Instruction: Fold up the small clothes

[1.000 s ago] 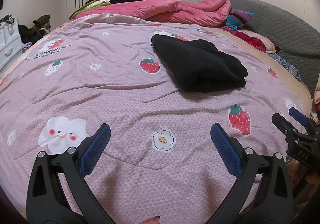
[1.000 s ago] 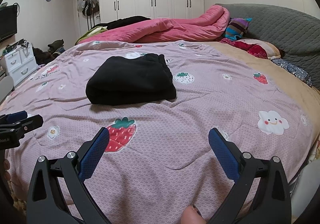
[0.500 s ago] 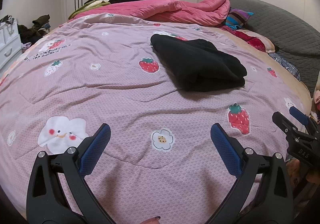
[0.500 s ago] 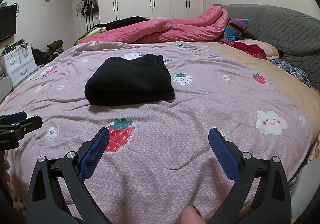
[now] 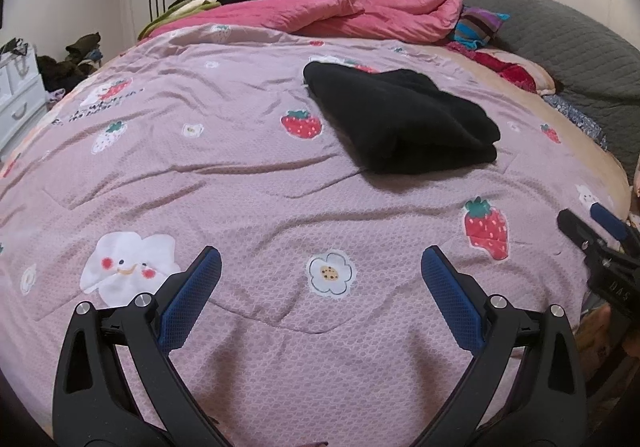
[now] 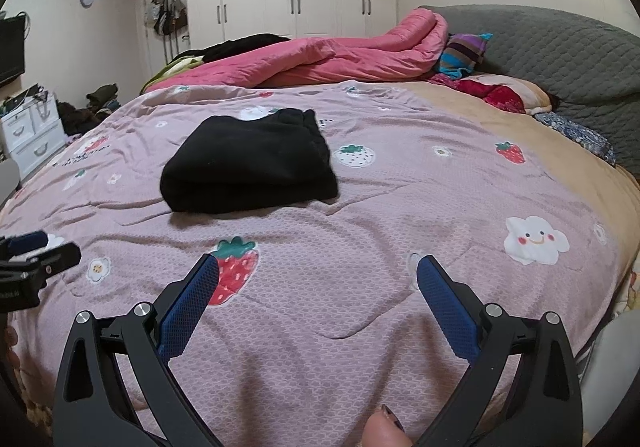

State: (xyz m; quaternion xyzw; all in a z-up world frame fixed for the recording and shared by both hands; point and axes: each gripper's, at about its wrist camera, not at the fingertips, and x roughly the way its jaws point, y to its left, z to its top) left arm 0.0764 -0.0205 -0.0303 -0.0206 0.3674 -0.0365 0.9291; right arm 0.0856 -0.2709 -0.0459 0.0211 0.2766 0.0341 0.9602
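Observation:
A black garment (image 5: 400, 123) lies folded into a compact bundle on the pink strawberry-print bedspread (image 5: 240, 187); it also shows in the right wrist view (image 6: 248, 163). My left gripper (image 5: 320, 267) is open and empty, low over the bedspread, well short of the garment. My right gripper (image 6: 318, 271) is open and empty too, near the bed's front edge. Each gripper shows at the edge of the other's view: the right one (image 5: 600, 239) and the left one (image 6: 36, 259).
A rumpled pink duvet (image 6: 320, 55) and dark clothes lie at the far side of the bed. Pillows (image 6: 464, 51) and a grey headboard (image 6: 560, 51) are on the right. White drawers (image 6: 28, 131) and a clothes pile stand on the left, wardrobes behind.
Both grippers have drawn back and down slightly, staying open. The folded garment has not moved.

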